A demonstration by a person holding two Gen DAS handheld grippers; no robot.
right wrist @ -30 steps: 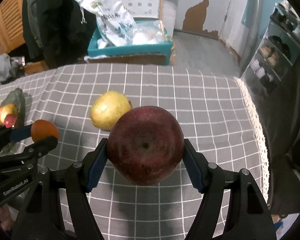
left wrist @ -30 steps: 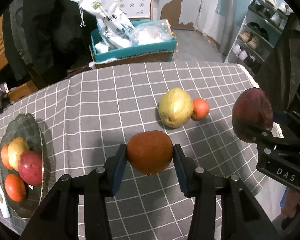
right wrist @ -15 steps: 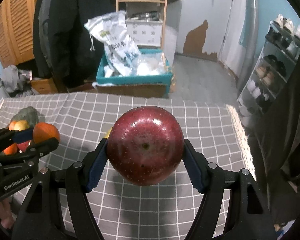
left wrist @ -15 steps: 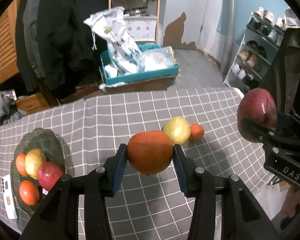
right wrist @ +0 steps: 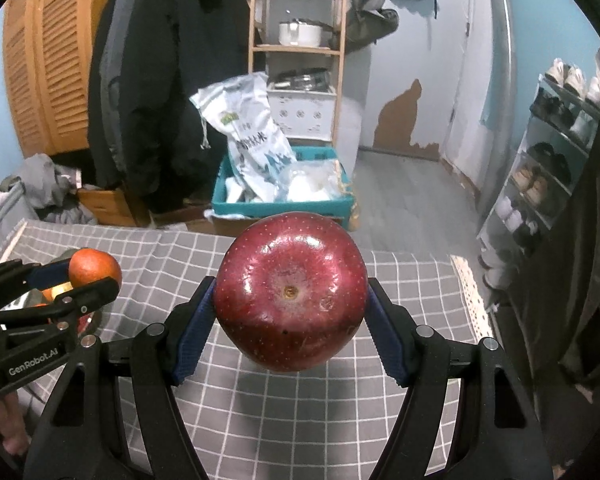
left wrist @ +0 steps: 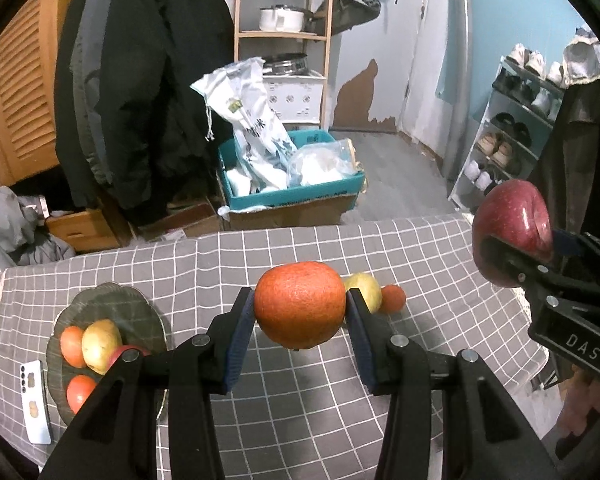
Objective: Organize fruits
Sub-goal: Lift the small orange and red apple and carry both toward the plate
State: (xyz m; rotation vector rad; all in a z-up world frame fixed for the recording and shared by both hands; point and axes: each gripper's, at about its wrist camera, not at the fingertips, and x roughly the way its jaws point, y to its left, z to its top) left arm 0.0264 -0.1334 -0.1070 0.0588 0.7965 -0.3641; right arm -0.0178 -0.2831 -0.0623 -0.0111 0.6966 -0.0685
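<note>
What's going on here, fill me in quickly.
A person is sorting fruit with a handheld gripper in each hand. The left gripper is clamped on an orange, and the right gripper on a red apple, both held above the checked tablecloth. A glass plate at the left already holds several fruits. A yellow pear and a small orange fruit remain loose on the cloth.

On the grey checked cloth-covered surface (left wrist: 300,400), a dark glass scalloped plate (left wrist: 112,304) holding four fruits sits at left, a white flat remote (left wrist: 35,408) just left of it; a yellow pear (left wrist: 367,290) touches a small orange tangerine (left wrist: 394,298) at centre-right.
</note>
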